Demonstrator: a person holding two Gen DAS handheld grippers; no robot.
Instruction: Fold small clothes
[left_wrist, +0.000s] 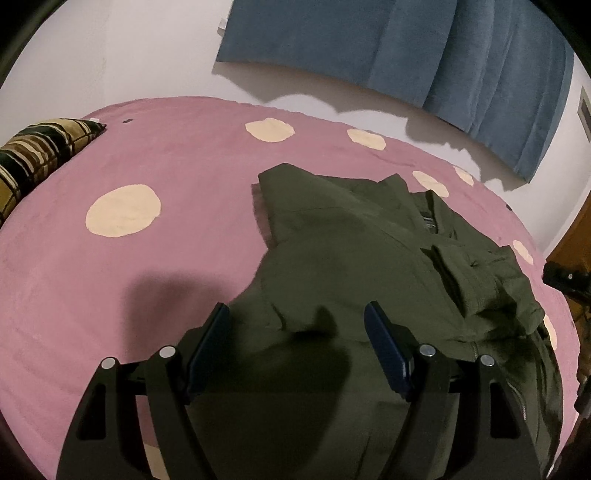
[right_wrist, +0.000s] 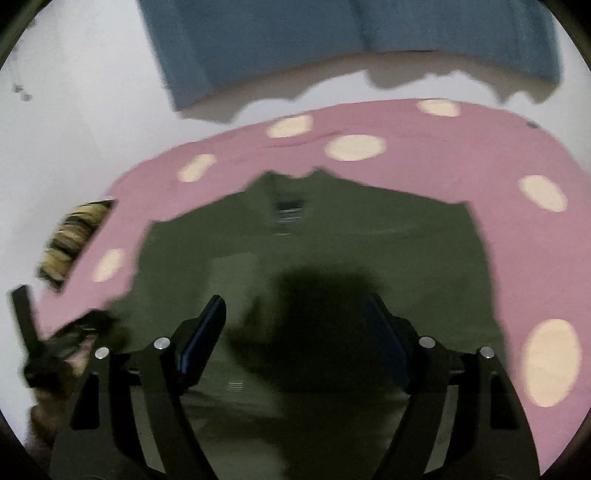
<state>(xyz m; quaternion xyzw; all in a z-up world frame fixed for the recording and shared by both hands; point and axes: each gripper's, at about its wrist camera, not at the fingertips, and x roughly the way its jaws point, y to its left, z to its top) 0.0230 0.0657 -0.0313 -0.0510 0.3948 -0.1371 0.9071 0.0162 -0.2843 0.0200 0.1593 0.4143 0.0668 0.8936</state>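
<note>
Dark olive-green garment (left_wrist: 369, 258) spread on a pink bedsheet (left_wrist: 166, 258) with cream polka dots, lying right of centre in the left wrist view, its upper part bunched into folds toward the far right, a zipper edge visible near the right side. Left gripper (left_wrist: 297, 343) hovering over the near hem of the garment, fingers (left_wrist: 208, 339) spread wide apart, nothing between them. In the right wrist view, same garment (right_wrist: 332, 240) filling the middle, neck label toward the far edge, cloth laid mostly flat; picture blurred. Right gripper (right_wrist: 295, 332) above the near part of the garment, fingers (right_wrist: 203, 332) likewise held wide apart and holding nothing, a dark shadow cast on the cloth between them. Plaid cushion (left_wrist: 33, 155) at the far left edge of the bed. Blue curtain (left_wrist: 406, 48) hanging against a white wall (left_wrist: 110, 55) beyond the bed.
</note>
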